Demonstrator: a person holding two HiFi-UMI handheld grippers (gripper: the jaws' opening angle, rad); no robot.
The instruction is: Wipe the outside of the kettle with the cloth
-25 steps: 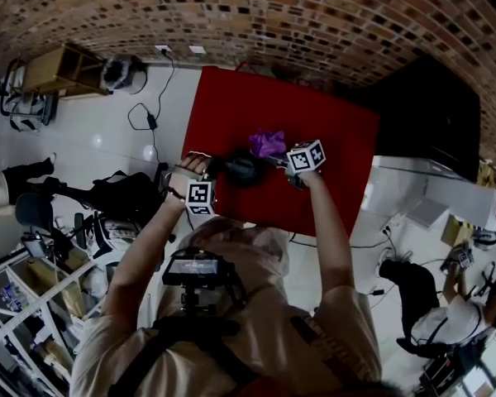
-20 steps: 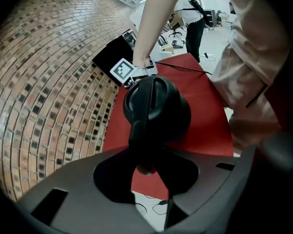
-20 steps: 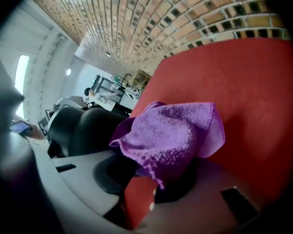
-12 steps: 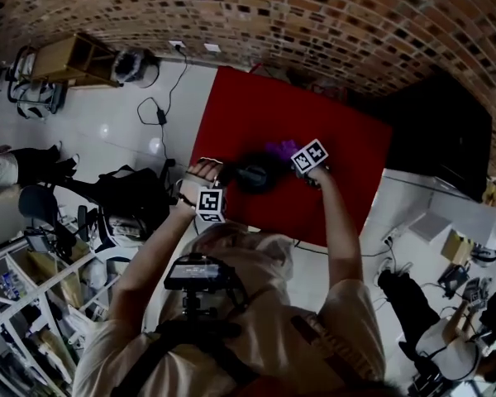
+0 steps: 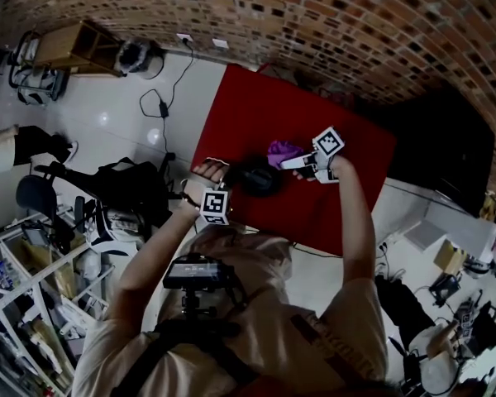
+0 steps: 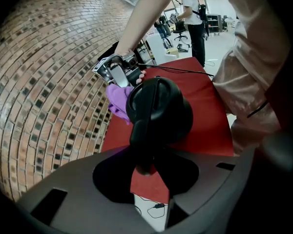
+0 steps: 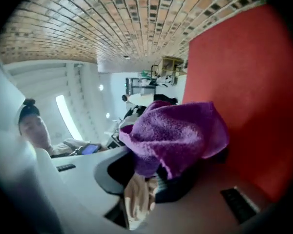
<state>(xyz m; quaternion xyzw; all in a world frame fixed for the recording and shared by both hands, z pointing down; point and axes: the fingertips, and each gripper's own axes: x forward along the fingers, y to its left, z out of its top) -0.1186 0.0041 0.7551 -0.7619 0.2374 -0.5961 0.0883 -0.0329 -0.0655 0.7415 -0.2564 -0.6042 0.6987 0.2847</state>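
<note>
Brick wall backs the red table [image 5: 256, 106], mid-frame on which the black kettle [image 5: 255, 178] sits, steadied by the left gripper [image 6: 145, 167] clamped on its handle [image 6: 142, 145], so the right gripper [image 7: 151, 179], pinching the purple cloth [image 7: 176, 130], can wipe its upper-right side.

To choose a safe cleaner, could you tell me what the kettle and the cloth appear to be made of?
Kettle: probably moulded plastic, black and smooth with a soft sheen; broad dull highlights lie on its rounded surface.
Cloth: likely microfibre or terry, purple and matte; a fuzzy pile shows up close.
</note>
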